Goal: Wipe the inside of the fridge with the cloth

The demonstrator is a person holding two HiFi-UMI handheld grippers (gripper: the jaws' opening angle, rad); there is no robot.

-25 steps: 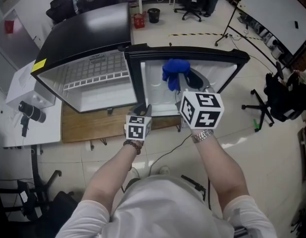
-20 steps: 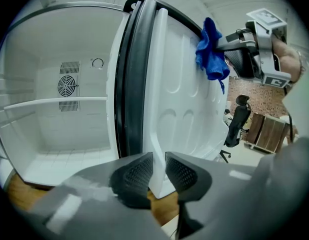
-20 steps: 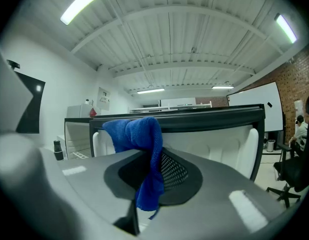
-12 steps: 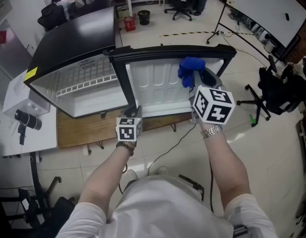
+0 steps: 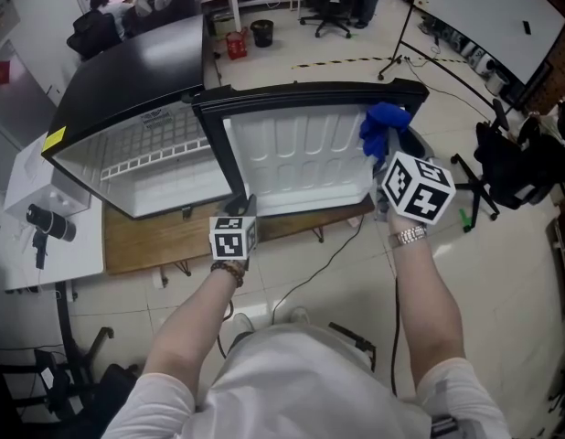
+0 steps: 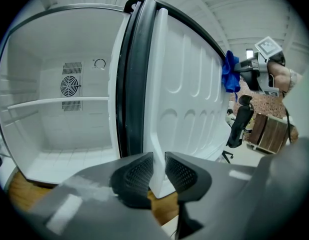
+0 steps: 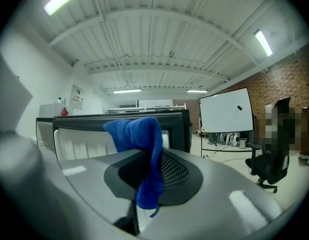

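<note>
At the right end of the white inner face of the open fridge door point(image 5: 301, 158), the right gripper point(image 5: 389, 158) has its jaws clenched on the blue cloth point(image 5: 385, 124), bunched at the door's top corner. The door's long axis runs left-right in the head view, so the rest of that face lies leftward of the cloth. The fridge point(image 5: 164, 176) compartment lies farther left, nearer the left gripper point(image 5: 244, 207), whose jaws grasp the door's lower edge; there are 1 fridge, 1 door, 1 cloth and 2 grippers.

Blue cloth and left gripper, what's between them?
In the head view, only the bare white inside of the fridge door stretches between the left gripper and the blue cloth.
</note>
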